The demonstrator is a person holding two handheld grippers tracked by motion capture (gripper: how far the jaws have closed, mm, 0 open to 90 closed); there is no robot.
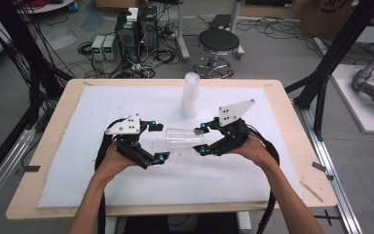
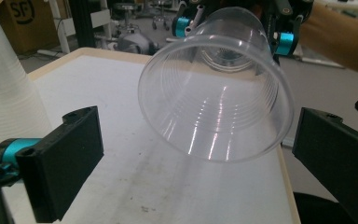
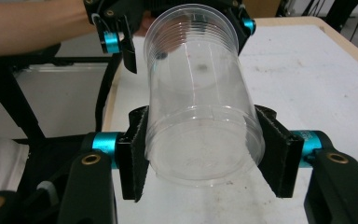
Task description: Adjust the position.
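A clear plastic cup lies on its side in the air just above the white mat, between the two grippers. My right gripper is shut on its base end; in the right gripper view the pads press both sides of the cup. The cup's mouth faces my left gripper, which is open. Its jaws stand wide on either side of the rim in the left gripper view, not touching it. A tall stack of clear cups stands upright behind.
A white mat covers the wooden table. The cup stack stands close beside the left gripper's left jaw. On the floor beyond the table are a black stool, computer boxes and cables.
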